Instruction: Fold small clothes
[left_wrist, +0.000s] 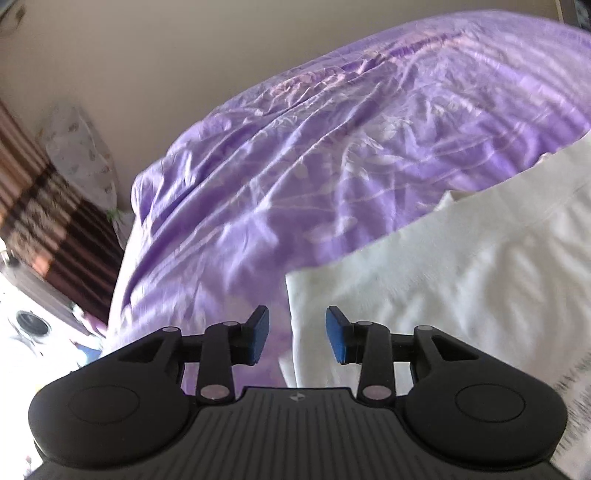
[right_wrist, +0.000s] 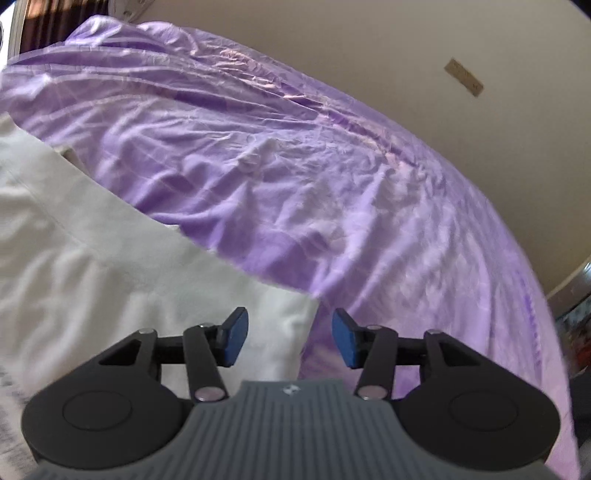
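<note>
A white garment (left_wrist: 461, 269) lies flat on a purple bed sheet (left_wrist: 295, 147). In the left wrist view its left edge runs just between my fingers. My left gripper (left_wrist: 297, 338) is open and empty, hovering over that edge. In the right wrist view the same white garment (right_wrist: 110, 266) fills the lower left, and its right corner sits between the fingers. My right gripper (right_wrist: 290, 339) is open and empty above that corner, over the purple sheet (right_wrist: 332, 184). Both blue pads stand apart with nothing held.
A beige wall (left_wrist: 147, 74) rises behind the bed. A brown striped curtain (left_wrist: 48, 221) and a white bag (left_wrist: 85, 155) stand at the left. A small tan tag (right_wrist: 463, 76) is on the wall. Dark clutter (right_wrist: 576, 332) lies past the bed's right edge.
</note>
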